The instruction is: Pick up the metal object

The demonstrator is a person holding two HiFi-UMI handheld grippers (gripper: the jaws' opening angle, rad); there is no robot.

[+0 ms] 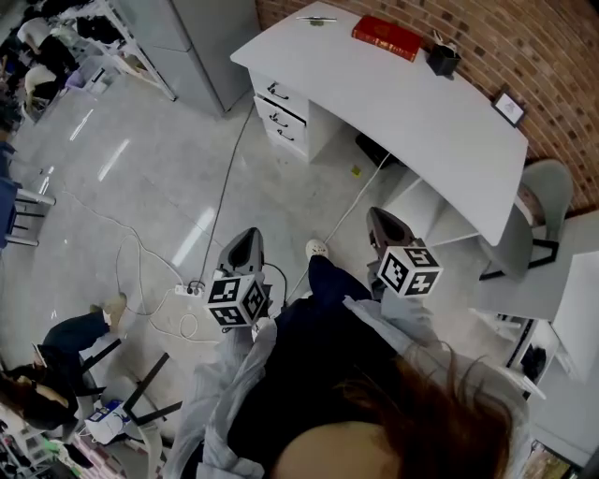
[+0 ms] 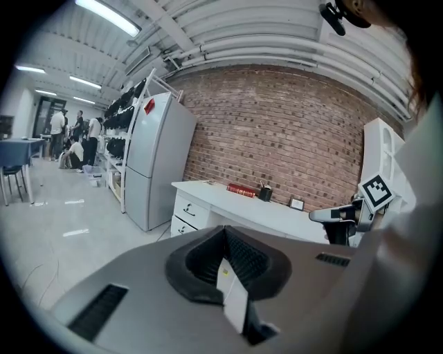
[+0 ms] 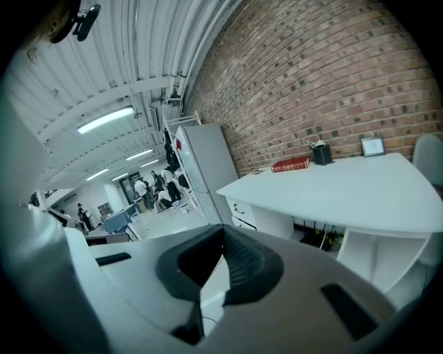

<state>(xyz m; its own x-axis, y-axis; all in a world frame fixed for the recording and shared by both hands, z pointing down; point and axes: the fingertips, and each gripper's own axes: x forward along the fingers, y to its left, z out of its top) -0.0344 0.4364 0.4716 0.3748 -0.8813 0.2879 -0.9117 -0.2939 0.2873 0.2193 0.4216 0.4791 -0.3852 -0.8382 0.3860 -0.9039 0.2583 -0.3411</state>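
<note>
Head view, left tongs [image 1: 249, 236] and right tongs [image 1: 379, 218] both pressed together, white desk [image 1: 421, 112] ahead.

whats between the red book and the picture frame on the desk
A black pen holder stands between the red book and the picture frame, shown in the head view.

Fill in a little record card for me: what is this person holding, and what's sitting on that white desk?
Holder: a person, standing, with one gripper in each hand
Left gripper: jaws together, nothing between them
Right gripper: jaws together, nothing between them
Desk: white, by the brick wall, both grippers apart from it
On desk: red book, black pen holder, small picture frame, thin small item too small to identify
Beside desk: grey fridge
</note>
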